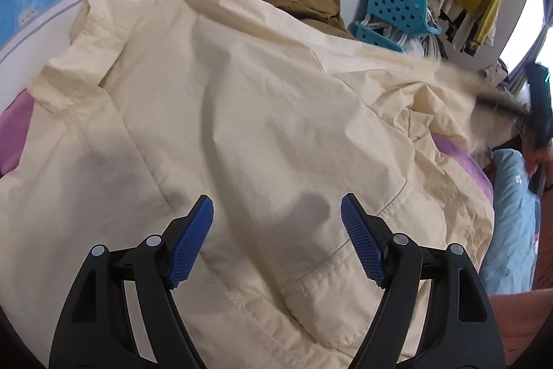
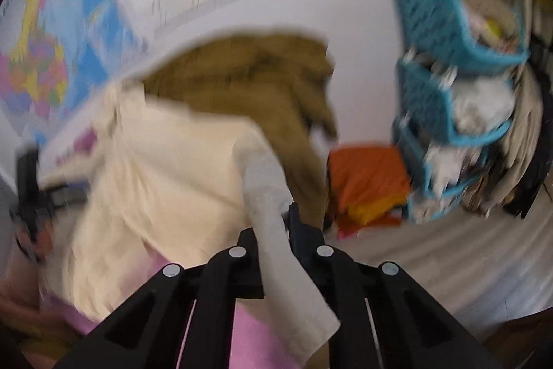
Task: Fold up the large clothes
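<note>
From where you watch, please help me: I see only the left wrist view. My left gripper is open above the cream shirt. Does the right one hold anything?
Observer: Yes. The right gripper is shut on a strip of the cream shirt.
Operator: Is anything behind the shirt on that side?
Observer: A brown garment, and an orange cloth lies right of it.
Operator: Is that view sharp?
Observer: No, it is motion-blurred.

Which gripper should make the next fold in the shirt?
Probably the right gripper: it is shut on a strip of the cream shirt and can carry it over. The left gripper hangs open above the shirt, holding nothing.
</note>
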`<action>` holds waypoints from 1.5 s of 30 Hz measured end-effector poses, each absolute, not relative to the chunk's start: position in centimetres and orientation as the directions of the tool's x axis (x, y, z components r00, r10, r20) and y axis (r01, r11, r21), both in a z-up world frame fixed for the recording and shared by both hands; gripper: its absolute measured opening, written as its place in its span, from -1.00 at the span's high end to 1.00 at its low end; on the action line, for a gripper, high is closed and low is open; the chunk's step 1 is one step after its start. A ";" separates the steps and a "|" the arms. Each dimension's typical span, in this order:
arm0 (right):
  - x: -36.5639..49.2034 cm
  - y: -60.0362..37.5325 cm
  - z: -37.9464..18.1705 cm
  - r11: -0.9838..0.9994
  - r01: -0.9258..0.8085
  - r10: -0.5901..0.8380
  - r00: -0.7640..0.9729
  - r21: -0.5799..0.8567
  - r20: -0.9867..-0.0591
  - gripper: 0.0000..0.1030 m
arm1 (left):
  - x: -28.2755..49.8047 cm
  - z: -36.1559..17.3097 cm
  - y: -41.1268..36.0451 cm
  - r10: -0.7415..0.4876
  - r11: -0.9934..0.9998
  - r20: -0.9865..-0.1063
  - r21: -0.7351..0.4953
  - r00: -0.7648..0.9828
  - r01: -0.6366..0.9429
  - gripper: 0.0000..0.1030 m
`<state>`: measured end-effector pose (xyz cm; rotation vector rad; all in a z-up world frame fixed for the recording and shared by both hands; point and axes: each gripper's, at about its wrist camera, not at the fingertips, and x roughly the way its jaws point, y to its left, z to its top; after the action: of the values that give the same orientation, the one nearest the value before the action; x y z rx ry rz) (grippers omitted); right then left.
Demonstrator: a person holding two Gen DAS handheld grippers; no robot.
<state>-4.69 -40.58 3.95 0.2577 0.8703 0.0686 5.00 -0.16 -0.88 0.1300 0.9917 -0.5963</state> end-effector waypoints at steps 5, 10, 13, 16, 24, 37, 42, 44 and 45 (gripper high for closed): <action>-1.9 -39.4 12.3 0.983 -0.020 0.139 0.730 0.183 -0.669 0.89 | 6.6 -0.5 -2.0 -0.436 0.828 -0.805 -0.183 0.403 0.530 -0.46; -0.8 -34.6 18.0 0.977 -0.179 0.213 0.752 0.118 -0.624 0.89 | 9.9 0.0 -5.0 -0.455 0.825 -0.789 -0.200 0.413 0.528 -0.23; -1.6 -30.7 20.1 0.953 -0.289 0.283 0.742 0.091 -0.608 0.89 | 11.9 -0.1 -6.5 -0.473 0.818 -0.785 -0.221 0.401 0.532 -0.03; -2.9 -26.0 21.6 0.915 -0.402 0.342 0.720 0.038 -0.604 0.89 | 13.9 -0.8 -8.2 -0.476 0.813 -0.792 -0.230 0.383 0.535 0.08; -2.6 -13.7 18.7 0.780 -0.625 0.459 0.539 0.030 -0.707 0.86 | 14.5 -0.8 -6.8 -0.488 0.812 -0.789 -0.253 0.373 0.526 -0.04; 3.7 0.6 5.8 0.720 -0.656 0.495 0.257 0.226 -0.830 0.72 | 7.6 1.2 16.9 -0.327 0.944 -0.773 -0.250 0.544 0.213 -0.40; 3.5 2.2 4.8 0.709 -0.678 0.467 0.243 0.196 -0.850 0.49 | 3.7 1.0 20.9 -0.343 0.939 -0.750 -0.289 0.566 0.185 -0.42; 2.8 2.3 6.1 0.706 -0.700 0.438 0.310 0.109 -0.844 -0.05 | 2.6 0.9 21.2 -0.352 0.936 -0.742 -0.290 0.570 0.201 -0.51; 2.6 2.4 6.7 0.710 -0.702 0.412 0.351 0.055 -0.841 -0.29 | 2.0 0.9 21.0 -0.350 0.937 -0.741 -0.280 0.573 0.209 -0.51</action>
<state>2.59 2.41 6.66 -0.3427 0.9694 0.7392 2.05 20.96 0.90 -0.1687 0.9035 -0.3292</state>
